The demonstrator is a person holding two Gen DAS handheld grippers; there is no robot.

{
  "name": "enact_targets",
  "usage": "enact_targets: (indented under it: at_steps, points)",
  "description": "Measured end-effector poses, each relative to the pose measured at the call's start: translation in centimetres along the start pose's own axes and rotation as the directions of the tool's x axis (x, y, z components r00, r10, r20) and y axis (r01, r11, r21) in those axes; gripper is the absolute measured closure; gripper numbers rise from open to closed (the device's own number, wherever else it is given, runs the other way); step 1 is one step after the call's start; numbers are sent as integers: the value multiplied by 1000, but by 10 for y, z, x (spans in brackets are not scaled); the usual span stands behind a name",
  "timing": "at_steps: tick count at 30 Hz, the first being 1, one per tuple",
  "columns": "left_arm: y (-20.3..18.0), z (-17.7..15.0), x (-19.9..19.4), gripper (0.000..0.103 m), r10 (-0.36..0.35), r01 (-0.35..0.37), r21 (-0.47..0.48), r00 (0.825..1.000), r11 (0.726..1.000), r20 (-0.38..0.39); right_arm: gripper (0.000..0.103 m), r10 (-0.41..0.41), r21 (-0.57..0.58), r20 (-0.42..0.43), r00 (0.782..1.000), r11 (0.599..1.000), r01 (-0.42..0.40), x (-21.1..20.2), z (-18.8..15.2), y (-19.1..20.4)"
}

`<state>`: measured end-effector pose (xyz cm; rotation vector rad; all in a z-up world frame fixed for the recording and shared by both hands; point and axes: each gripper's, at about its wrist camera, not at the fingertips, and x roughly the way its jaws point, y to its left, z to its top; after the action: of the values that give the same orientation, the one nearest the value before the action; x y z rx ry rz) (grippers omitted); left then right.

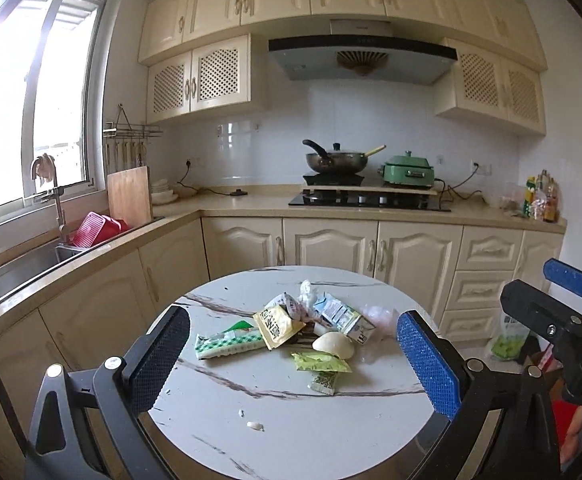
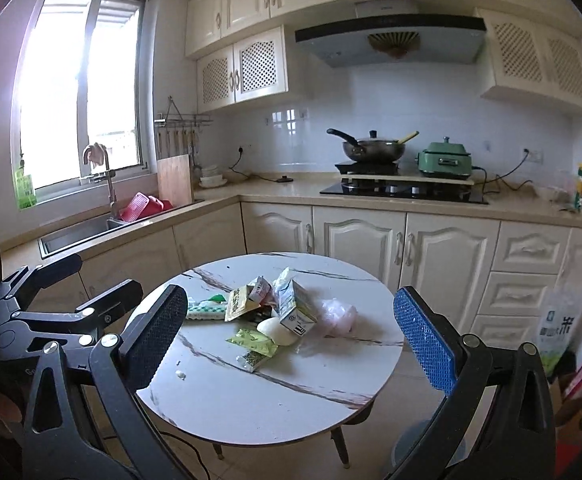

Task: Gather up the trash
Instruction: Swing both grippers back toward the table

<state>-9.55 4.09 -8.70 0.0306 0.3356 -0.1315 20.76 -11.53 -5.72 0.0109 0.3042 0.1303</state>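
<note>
Both grippers hang wide open and empty above the near edge of a round marble-patterned table [image 1: 291, 432] in a cream-cabinet kitchen, the left gripper [image 1: 291, 364] and right gripper [image 2: 291, 336] each pointed at a heap of trash near the table's middle. The pile lies straight ahead of and below both tools, with the left gripper appearing the nearer. A green-and-white wrapper [image 1: 229, 343] stretches its long axis left to right at the pile's left side; a yellow packet [image 1: 278, 326] overlaps its right end, a small milk carton [image 2: 297, 310] leans behind a white dome-shaped piece [image 2: 278, 331], and a lime-green packet [image 1: 321, 362] lies nearest the tools. A pale pink plastic bag [image 2: 337, 316] sits at the pile's right. Crumbs [image 1: 254, 426] dot the bare tabletop between tools and pile; nothing else appears to block a descent.
</note>
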Motion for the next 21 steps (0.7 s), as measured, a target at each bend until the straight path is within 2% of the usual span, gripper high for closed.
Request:
enact_targets:
  at_steps: [2,3,5,6,9,13,16,21]
  points:
    - [-2,-2,10,1,4,-4,7,1000,1000,-22,0,-5,4,-15,1000,1000,5,7,-1,-6]
    - [1,20,34,1,5,-5,2,999,1000,-33,0,-10,7,-20,1000,1000,10,11,-1,-8]
    - [7,28,59,1,8,-9,-5,998,1000,-69,0,-20,7,-42,999,1000,20,22,-4,-14]
    - [16,56,88,1,7,-8,-8,996,1000,-90,0,-24,9,-56,998,1000,25,29,-5,-16]
    - [25,66,131,1,18,-20,-11,987,1000,-162,0,-31,11,-103,994,999,32,54,-10,-26]
    - [33,67,190,1,-3,-5,-29,964,1000,-266,0,-35,26,-154,987,999,40,90,-18,-40]
    - [31,62,237,1,-36,26,-31,937,999,-349,0,-40,46,-201,979,998,50,118,-28,-51]
    - [15,56,304,1,-77,84,-5,895,996,-439,0,-35,36,-259,965,998,46,158,-38,-60]
